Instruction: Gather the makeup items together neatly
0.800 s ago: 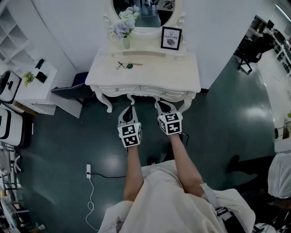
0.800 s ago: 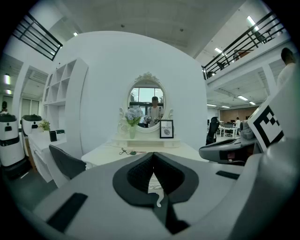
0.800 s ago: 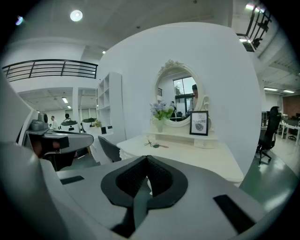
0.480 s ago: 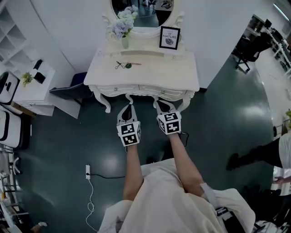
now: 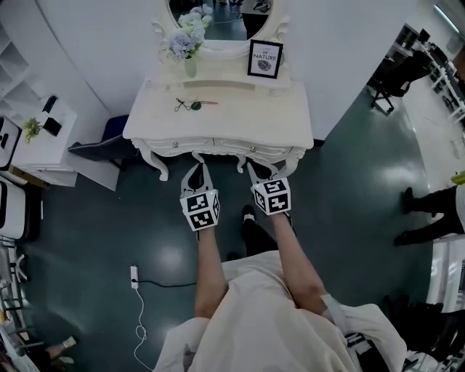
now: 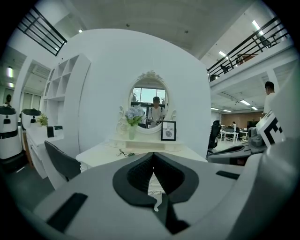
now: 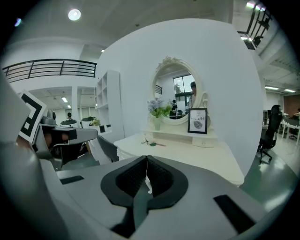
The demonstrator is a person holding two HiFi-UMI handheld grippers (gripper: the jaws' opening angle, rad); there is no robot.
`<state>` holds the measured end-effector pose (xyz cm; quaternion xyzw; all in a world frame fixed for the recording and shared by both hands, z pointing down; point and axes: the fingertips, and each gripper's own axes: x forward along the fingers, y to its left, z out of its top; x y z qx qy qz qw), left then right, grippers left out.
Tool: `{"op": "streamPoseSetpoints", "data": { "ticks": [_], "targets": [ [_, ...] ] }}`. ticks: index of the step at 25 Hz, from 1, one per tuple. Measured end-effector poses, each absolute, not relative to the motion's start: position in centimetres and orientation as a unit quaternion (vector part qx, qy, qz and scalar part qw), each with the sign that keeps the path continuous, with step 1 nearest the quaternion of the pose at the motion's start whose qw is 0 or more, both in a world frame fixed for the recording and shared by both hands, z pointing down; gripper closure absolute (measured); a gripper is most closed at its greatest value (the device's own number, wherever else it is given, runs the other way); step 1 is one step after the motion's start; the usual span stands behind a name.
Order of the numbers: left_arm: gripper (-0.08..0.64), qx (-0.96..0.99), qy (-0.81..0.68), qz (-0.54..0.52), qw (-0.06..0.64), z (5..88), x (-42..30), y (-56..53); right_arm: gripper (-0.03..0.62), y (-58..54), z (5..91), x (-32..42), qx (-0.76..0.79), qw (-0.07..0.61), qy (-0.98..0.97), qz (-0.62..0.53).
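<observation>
Apparently makeup items (image 5: 190, 105) lie on the dresser (image 5: 276, 123) beyond both grippers (image 5: 195, 174) (image 5: 260, 173).

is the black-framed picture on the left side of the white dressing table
No, the black-framed picture stands at the right of the white dressing table, by the oval mirror.

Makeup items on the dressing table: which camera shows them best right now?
The head view: it looks down on the makeup items, lying close together in front of the vase, nothing covering them. Both gripper views show them too, but small, distant and nearly edge-on.
</observation>
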<state>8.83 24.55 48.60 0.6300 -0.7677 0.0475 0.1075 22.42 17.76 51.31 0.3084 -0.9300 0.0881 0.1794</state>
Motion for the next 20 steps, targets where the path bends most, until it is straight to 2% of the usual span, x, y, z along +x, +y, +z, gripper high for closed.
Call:
{"op": "streamPoseSetpoints", "data": {
  "ticks": [9,20],
  "targets": [
    [0.546,0.628,-0.768,0.068,0.106,50.0,6.5,18.6,0.551,13.0,52.8,17.1,0.256,0.191,-0.944,0.086],
    [0.546,0.617,-0.771,0.072,0.142,54.1,2.0,10.2,0.552,5.2,56.4,11.3,0.199,0.232,-0.949,0.077]
  ]
}}
